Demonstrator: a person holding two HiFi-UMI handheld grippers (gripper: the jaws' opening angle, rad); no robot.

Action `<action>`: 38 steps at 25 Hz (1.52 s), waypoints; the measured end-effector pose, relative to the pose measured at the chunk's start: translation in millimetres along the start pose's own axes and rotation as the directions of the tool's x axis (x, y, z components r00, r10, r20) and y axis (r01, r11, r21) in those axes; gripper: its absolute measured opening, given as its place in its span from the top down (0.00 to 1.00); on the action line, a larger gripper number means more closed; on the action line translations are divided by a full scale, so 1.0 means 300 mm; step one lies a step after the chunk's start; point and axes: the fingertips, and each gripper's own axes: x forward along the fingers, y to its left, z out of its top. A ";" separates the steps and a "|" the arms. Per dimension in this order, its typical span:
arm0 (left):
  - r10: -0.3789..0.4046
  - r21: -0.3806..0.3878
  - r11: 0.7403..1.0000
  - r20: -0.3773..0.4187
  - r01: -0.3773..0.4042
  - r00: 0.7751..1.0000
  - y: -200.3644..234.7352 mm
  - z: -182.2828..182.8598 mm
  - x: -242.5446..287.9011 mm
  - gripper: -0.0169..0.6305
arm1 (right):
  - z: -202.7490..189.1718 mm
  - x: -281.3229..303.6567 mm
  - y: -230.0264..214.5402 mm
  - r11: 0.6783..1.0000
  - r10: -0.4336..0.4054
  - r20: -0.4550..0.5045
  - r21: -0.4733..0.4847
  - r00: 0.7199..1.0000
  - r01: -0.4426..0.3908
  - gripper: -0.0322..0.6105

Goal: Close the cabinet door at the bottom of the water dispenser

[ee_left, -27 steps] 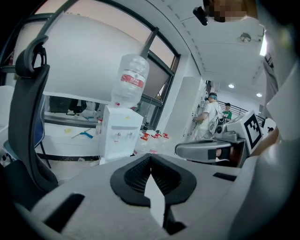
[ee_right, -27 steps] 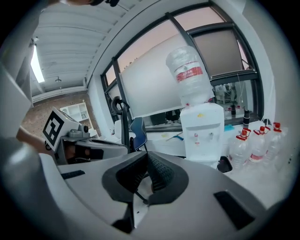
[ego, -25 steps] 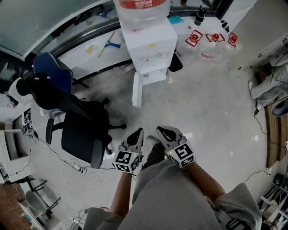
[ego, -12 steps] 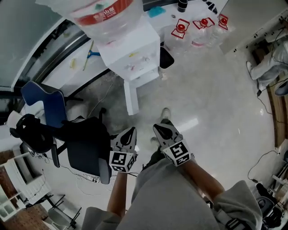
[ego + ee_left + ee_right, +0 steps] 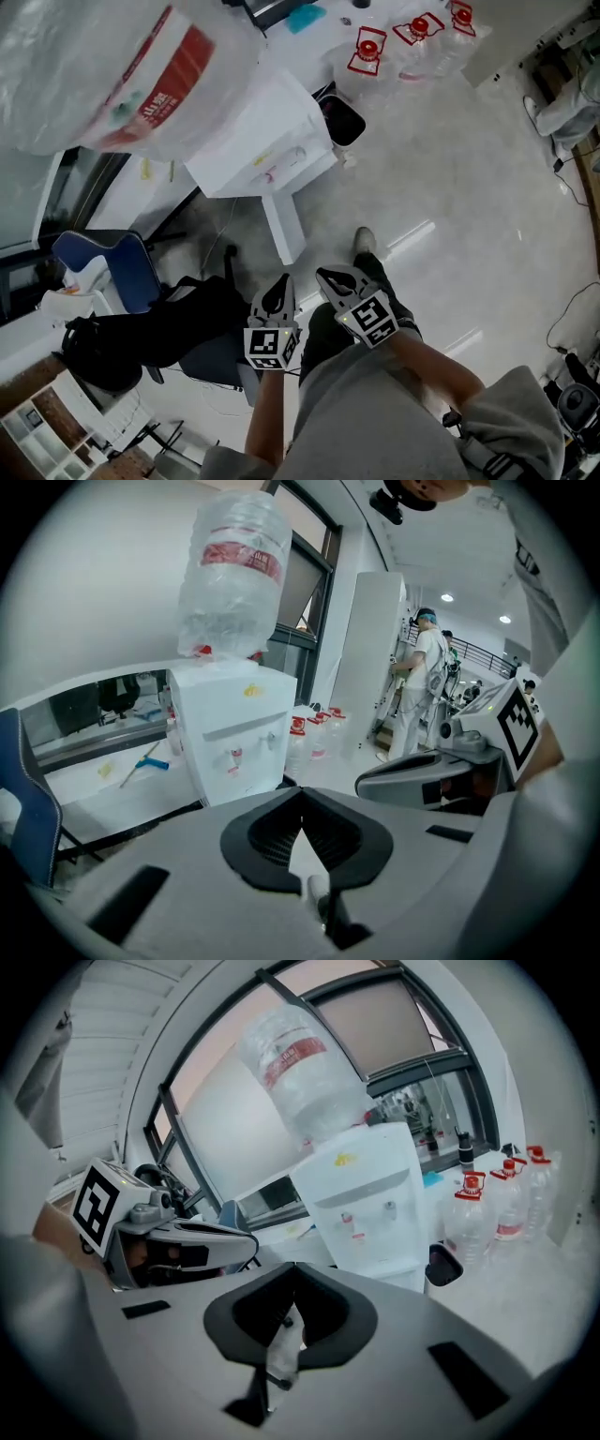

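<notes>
The white water dispenser (image 5: 267,141) stands ahead with a large clear bottle (image 5: 112,75) on top. Its bottom cabinet door (image 5: 284,225) hangs open, sticking out toward me. Both grippers are held close together in front of my body, short of the door and touching nothing. My left gripper (image 5: 284,281) is shut and empty, and so is my right gripper (image 5: 325,274). In the left gripper view the dispenser (image 5: 234,738) shows beyond the left gripper's (image 5: 300,794) closed jaws. The right gripper view has the dispenser (image 5: 375,1204) past the right gripper's (image 5: 293,1269) closed jaws.
A blue chair (image 5: 103,267) and a black office chair (image 5: 159,333) stand left of the grippers. A black bin (image 5: 337,119) sits beside the dispenser, with several spare water bottles (image 5: 403,42) behind it. A person (image 5: 417,691) stands far off. Glossy floor spreads to the right.
I have come nearer to the dispenser, which now fills the upper left. Both grippers moved forward and lower toward the open door, staying shut and side by side.
</notes>
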 end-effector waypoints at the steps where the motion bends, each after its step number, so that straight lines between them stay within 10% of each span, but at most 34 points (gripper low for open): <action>1: 0.001 0.002 1.000 -0.007 -0.001 1.000 0.010 -0.006 0.018 0.96 | -0.016 0.021 -0.015 1.000 -0.010 -0.008 0.022 1.000 0.010 0.93; 18: -0.095 0.138 0.985 -0.091 0.107 0.991 0.300 -0.253 0.254 0.96 | -0.419 0.400 -0.104 0.838 -0.263 -0.047 0.484 0.964 0.253 0.93; 28: -0.110 0.163 0.978 -0.118 0.129 0.987 0.400 -0.516 0.360 0.96 | -0.786 0.653 -0.041 0.631 -0.255 -0.093 0.738 0.962 0.239 0.93; 38: -0.113 0.159 0.977 -0.175 0.141 0.978 0.495 -0.735 0.458 0.96 | -1.080 0.843 -0.079 0.283 -0.342 -0.104 0.936 0.934 0.208 0.82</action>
